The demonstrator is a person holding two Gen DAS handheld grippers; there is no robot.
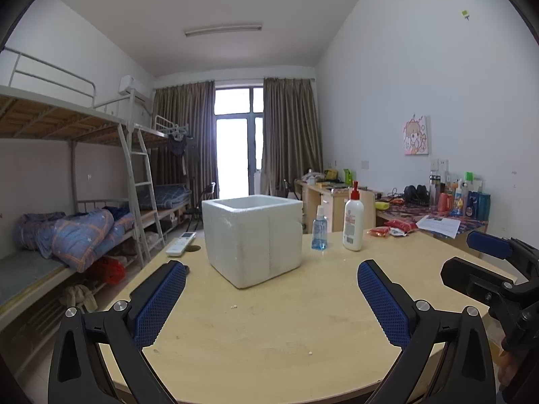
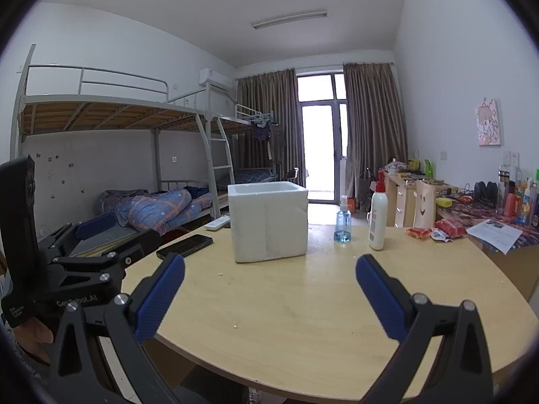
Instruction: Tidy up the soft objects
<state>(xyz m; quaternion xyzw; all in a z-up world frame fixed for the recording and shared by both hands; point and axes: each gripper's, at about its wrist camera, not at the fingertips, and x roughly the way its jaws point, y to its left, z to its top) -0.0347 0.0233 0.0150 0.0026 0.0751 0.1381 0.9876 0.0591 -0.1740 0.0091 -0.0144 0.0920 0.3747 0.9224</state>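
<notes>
A white foam box (image 1: 252, 239) (image 2: 269, 222), open at the top, stands in the middle of the round wooden table (image 1: 286, 330) (image 2: 303, 303). Red and orange packets (image 1: 392, 227) (image 2: 434, 229) lie at the table's far right edge. My left gripper (image 1: 269, 289) is open over the near part of the table, short of the box, with nothing between its blue pads. My right gripper (image 2: 269, 289) is open and empty too, also short of the box. Each gripper shows in the other's view: the right gripper (image 1: 458, 256) at the right, the left gripper (image 2: 134, 227) at the left.
A blue spray bottle (image 1: 319, 229) (image 2: 342, 224) and a white bottle with a red cap (image 1: 353, 222) (image 2: 377, 219) stand right of the box. A white remote (image 1: 181, 244) and a black phone (image 2: 184, 245) lie to its left. A cluttered desk (image 1: 438, 215) adjoins on the right, bunk beds on the left.
</notes>
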